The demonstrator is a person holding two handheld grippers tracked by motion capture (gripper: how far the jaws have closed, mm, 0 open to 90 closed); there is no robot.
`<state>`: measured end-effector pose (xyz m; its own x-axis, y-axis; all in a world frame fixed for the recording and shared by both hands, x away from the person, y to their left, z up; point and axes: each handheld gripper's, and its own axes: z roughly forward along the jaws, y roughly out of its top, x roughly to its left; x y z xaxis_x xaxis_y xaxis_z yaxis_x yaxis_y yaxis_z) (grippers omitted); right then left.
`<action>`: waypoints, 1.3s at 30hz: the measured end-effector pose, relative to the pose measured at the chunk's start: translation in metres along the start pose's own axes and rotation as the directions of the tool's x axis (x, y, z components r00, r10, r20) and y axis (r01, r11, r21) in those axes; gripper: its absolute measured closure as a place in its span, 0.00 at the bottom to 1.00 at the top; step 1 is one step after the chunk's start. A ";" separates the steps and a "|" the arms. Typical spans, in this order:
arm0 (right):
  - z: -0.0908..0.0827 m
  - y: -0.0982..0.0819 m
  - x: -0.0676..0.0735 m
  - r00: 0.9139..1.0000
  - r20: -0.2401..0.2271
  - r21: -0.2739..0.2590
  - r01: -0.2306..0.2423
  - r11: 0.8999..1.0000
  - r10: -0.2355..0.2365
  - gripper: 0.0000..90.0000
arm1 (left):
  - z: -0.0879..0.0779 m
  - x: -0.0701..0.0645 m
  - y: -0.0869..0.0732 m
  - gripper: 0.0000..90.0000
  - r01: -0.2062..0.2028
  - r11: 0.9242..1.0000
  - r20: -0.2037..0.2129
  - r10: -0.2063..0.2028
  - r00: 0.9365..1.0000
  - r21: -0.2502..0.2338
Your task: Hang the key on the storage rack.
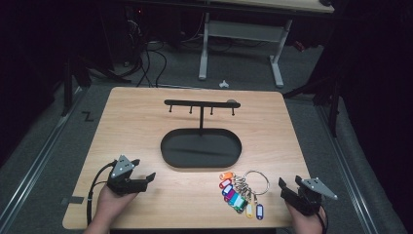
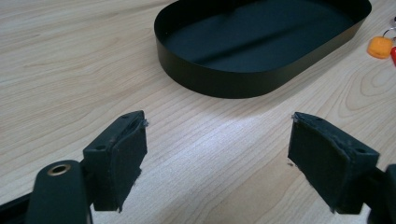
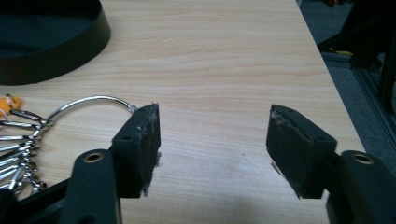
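You are holding both hand-held grippers spread and empty: the left hand-held gripper [image 1: 146, 178] is hovering left of the key ring [image 1: 243, 191], the right hand-held gripper [image 1: 288, 187] just right of it. The ring is lying on the surface [image 1: 146, 122], below the black tray [image 1: 200, 162]; judging by this, you are approaching, and next calls for pinching the ring.

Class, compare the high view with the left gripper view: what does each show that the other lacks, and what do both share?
High view alone: the black hook stand rising from the tray, the metal ring with its full bunch of coloured key tags, the right gripper, and the floor with a white-legged desk behind. Left gripper view alone: the inner pads of the left gripper close up, its jaws standing apart with nothing between them. Both share the wooden table, the black oval tray and the orange tag.
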<state>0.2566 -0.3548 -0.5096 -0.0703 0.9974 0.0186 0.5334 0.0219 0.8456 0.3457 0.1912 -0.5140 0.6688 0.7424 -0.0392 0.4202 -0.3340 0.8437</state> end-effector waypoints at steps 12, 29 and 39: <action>0.001 0.002 0.012 0.996 -0.079 -0.013 0.029 1.000 -0.030 0.25 | 0.006 -0.003 0.003 0.21 -0.026 1.000 -0.016 0.026 1.000 0.009; 0.007 0.016 0.021 0.995 -0.057 0.014 0.078 0.997 -0.077 0.18 | 0.007 0.001 0.002 0.16 0.004 1.000 -0.018 -0.004 1.000 -0.006; 0.019 0.023 0.022 0.993 -0.072 0.086 0.098 0.991 -0.092 0.29 | 0.003 -0.001 0.002 0.16 -0.005 1.000 0.002 0.005 1.000 -0.011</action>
<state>0.2836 -0.3310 -0.4998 -0.1797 0.9835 -0.0205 0.5947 0.1252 0.7941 0.3484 0.1881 -0.5140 0.6722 0.7394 -0.0365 0.4106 -0.3313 0.8495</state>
